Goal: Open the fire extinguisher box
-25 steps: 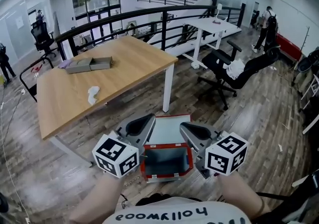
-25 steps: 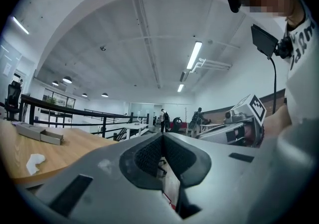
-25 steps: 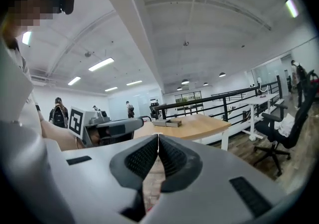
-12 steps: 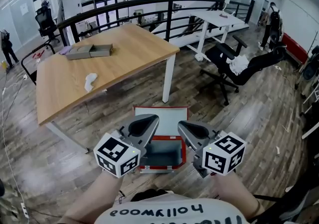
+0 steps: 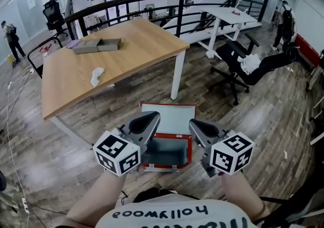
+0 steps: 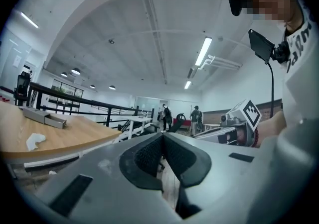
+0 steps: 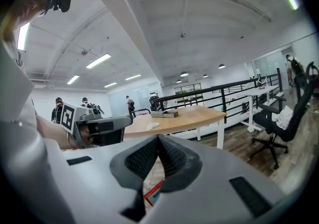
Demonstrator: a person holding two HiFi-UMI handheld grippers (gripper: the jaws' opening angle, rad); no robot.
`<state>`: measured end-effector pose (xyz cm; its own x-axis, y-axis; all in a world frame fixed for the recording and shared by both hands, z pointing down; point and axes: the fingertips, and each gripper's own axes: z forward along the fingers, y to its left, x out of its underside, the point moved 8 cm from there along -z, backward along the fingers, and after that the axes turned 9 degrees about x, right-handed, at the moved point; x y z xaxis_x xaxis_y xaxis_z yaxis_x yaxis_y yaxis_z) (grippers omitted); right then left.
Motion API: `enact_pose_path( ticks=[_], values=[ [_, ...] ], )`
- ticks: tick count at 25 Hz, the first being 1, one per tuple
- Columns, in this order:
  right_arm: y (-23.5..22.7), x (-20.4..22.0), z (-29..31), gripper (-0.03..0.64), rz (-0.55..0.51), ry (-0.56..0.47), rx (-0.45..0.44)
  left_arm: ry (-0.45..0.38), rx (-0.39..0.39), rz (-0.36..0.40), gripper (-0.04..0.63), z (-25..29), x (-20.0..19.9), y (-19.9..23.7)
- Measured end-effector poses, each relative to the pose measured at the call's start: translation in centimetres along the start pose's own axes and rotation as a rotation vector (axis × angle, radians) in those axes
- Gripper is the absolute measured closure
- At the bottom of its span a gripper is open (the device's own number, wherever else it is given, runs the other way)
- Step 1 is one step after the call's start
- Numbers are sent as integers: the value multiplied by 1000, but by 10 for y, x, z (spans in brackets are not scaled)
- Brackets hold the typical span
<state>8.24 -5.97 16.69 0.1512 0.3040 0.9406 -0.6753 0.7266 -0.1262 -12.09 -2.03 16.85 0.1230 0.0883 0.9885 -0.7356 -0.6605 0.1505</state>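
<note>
The red fire extinguisher box [image 5: 189, 147] lies on the wood floor with its grey inside showing. Its lid [image 5: 169, 115] is swung back flat on the far side. My left gripper [image 5: 150, 117] hovers over the box's left edge, jaws shut on nothing. My right gripper [image 5: 195, 124] hovers over the right edge, also shut and empty. In the left gripper view the pads [image 6: 149, 156] meet, and the right gripper [image 6: 240, 122] shows beyond them. In the right gripper view the pads [image 7: 172, 158] meet above a red corner of the box [image 7: 154, 192], with the left gripper [image 7: 92, 128] to the side.
A wooden table [image 5: 136, 44] stands ahead on the left, with a flat grey box [image 5: 96, 44] and a white cloth [image 5: 96, 76] on it. A black office chair [image 5: 243, 62] is at the right. A black railing [image 5: 126, 6] runs behind. People stand far off.
Both grippers stay shut and side by side above the open box. The head view has shifted slightly, so the box and table sit a little higher in the picture.
</note>
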Motion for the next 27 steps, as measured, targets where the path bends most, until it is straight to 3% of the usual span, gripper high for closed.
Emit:
enact_pose_path(
  ticks=[27],
  values=[
    [8, 2, 3, 607, -28, 13, -14, 18, 8, -2, 591, -3, 3, 4]
  ],
)
